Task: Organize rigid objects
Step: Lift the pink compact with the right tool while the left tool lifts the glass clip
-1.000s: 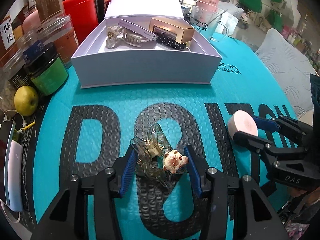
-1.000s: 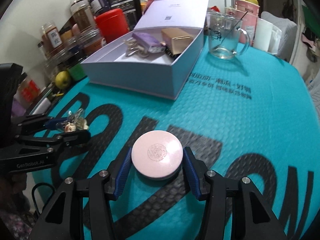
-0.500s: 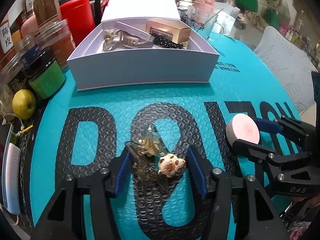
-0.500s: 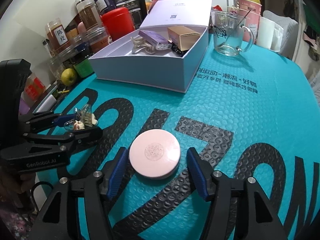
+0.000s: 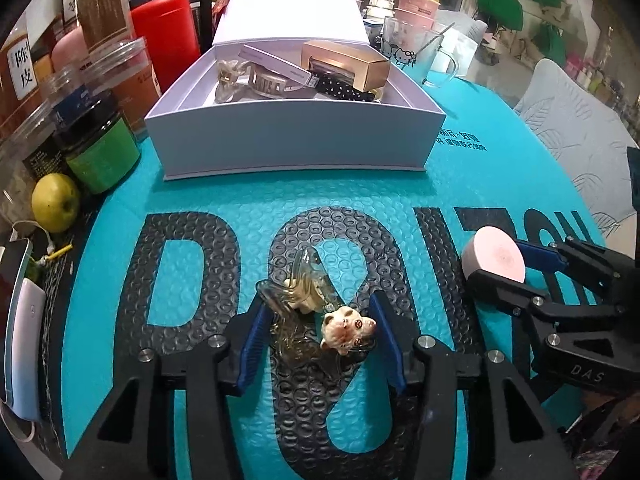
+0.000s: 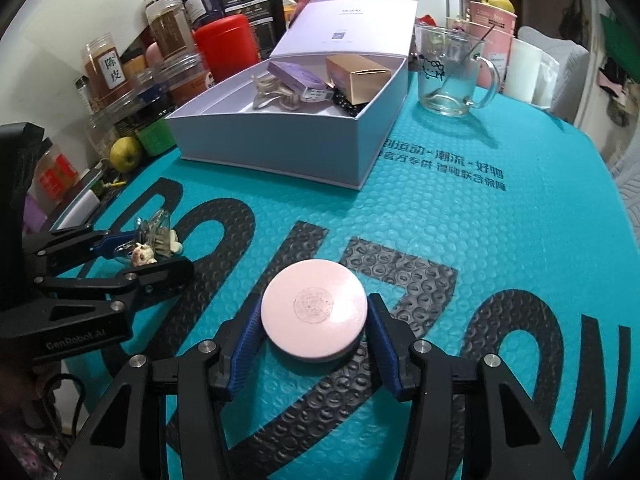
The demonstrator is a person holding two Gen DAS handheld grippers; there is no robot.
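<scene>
My left gripper (image 5: 316, 322) is shut on a clear hair claw clip with a small pig charm (image 5: 320, 316), held just above the teal mat; it also shows in the right wrist view (image 6: 154, 246). My right gripper (image 6: 314, 316) is shut on a round pink compact (image 6: 314, 308), which also shows in the left wrist view (image 5: 496, 256). The open lavender box (image 5: 296, 140) stands ahead with a gold carton (image 5: 344, 64), a purple carton (image 6: 296, 76) and hair clips (image 5: 256, 80) inside.
Jars (image 5: 100, 148), a red canister (image 5: 168, 36) and a yellow-green fruit (image 5: 54, 202) crowd the left edge. A glass mug (image 6: 450, 76) and pink containers (image 6: 492, 24) stand behind the box on the right. A teal bubble mat (image 6: 460, 232) covers the table.
Both grippers opened wider half a second ago and have now closed onto their objects. The box looks nearer in both views.
</scene>
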